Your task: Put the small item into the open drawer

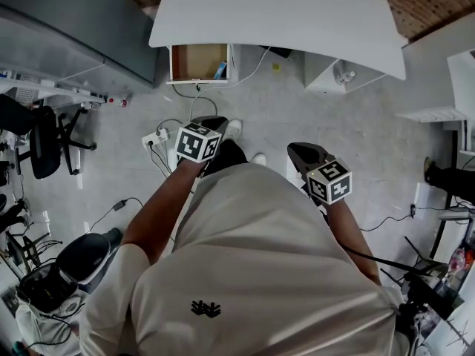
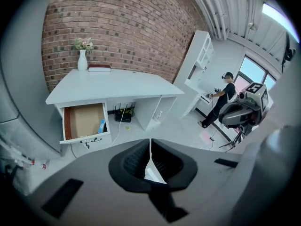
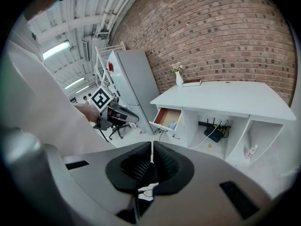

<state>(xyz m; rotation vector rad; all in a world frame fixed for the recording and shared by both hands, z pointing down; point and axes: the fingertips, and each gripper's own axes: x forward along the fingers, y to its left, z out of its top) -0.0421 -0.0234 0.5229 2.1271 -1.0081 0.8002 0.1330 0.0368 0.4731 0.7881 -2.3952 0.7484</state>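
The open drawer [image 1: 197, 62] hangs out of the white desk's [image 1: 282, 13] left end, and a small blue item [image 1: 220, 70] lies at its right side. The same drawer [image 2: 84, 121] and blue item [image 2: 101, 126] show in the left gripper view, and again as drawer [image 3: 168, 118] and item [image 3: 172, 125] in the right gripper view. My left gripper [image 1: 211, 123] is held over the floor well short of the drawer, its jaws shut [image 2: 150, 144] with nothing between them. My right gripper [image 1: 304, 153] hangs further right, also shut and empty [image 3: 152, 150].
A power strip with cables [image 1: 154, 139] lies on the floor by my feet. An office chair [image 1: 44, 141] stands at the left and a grey cabinet [image 3: 131, 86] is beside the desk. On the desk are a vase [image 2: 83, 59] and a book [image 2: 99, 68]. A person [image 2: 221, 102] stands by white shelving.
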